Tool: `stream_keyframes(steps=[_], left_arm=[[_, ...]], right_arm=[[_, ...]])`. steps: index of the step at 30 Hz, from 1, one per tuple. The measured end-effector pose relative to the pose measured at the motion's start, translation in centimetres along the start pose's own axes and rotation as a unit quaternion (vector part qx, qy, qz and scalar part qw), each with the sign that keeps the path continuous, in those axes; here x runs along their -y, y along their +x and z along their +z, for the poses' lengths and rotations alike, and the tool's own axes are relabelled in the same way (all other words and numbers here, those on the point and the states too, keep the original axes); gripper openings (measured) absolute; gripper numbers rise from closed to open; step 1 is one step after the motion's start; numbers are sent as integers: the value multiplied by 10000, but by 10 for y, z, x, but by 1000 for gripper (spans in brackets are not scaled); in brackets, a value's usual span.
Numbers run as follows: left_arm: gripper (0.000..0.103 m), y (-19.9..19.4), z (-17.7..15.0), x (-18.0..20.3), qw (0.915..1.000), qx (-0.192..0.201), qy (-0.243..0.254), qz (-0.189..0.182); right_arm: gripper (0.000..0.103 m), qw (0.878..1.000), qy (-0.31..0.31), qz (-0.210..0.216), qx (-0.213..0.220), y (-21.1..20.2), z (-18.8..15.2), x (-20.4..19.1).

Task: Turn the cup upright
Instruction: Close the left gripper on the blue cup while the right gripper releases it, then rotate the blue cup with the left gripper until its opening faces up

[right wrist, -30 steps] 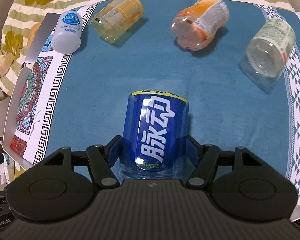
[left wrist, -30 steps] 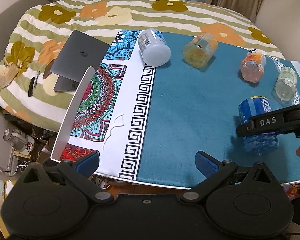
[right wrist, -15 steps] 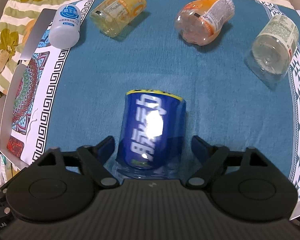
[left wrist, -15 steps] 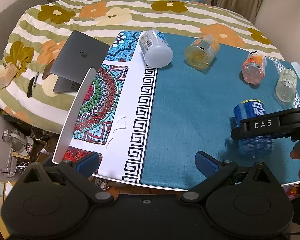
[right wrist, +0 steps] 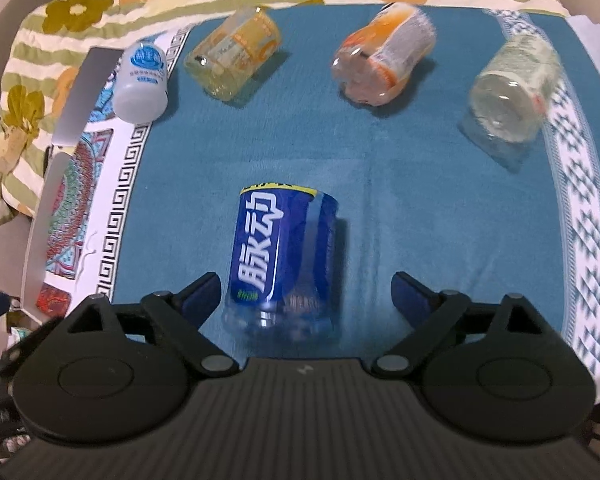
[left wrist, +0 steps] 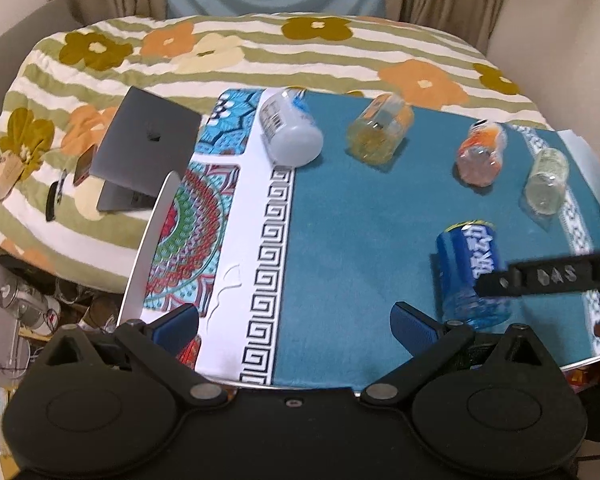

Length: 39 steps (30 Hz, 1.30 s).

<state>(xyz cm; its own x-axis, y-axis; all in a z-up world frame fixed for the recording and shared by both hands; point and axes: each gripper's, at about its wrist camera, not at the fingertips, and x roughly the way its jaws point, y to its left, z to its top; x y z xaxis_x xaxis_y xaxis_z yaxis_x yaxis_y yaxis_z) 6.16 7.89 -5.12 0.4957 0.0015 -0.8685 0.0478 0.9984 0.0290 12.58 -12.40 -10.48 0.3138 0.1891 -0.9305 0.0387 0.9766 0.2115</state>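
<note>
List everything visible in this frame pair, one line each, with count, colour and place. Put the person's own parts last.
Blue-label cup: one, blue, on its side between the right jaws, untouched.
White bottle: one, far left on the cloth edge.
Yellow cup: one, far row, lying down.
Orange cup: one, far row, lying down.
Clear cup: one, far right, lying down.
Table cloth: one, teal with patterned borders.
Laptop: one, grey, on the floral blanket.
Left gripper: black, jaws open, at the near table edge.
Right gripper: black, jaws open around the blue-label cup.
</note>
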Motion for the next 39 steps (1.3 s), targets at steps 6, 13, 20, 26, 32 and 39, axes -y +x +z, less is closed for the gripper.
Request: stream_keyframes(steps=[6, 13, 20, 26, 32, 39], left_arm=[[103, -15, 28, 26, 9996, 28, 227, -175], [103, 4, 64, 90, 9975, -417, 456, -347], [101, 71, 92, 140, 9855, -1557, 395, -549], [96, 115, 96, 167, 9735, -2160, 677, -331], [90, 134, 93, 167, 9688, -2394, 589, -236], [74, 144, 91, 160, 9665, -2506, 470, -284]], right_arm=[[103, 9994, 89, 70, 315, -50, -20, 35], [103, 9976, 8, -143, 679, -83, -48, 93], [103, 9984, 61, 35, 564, -75, -64, 155], [103, 9988, 173, 271, 382, -57, -73, 187], [103, 9987, 172, 406, 273, -44, -71, 195], [103, 9984, 220, 489, 204, -37, -68, 193]])
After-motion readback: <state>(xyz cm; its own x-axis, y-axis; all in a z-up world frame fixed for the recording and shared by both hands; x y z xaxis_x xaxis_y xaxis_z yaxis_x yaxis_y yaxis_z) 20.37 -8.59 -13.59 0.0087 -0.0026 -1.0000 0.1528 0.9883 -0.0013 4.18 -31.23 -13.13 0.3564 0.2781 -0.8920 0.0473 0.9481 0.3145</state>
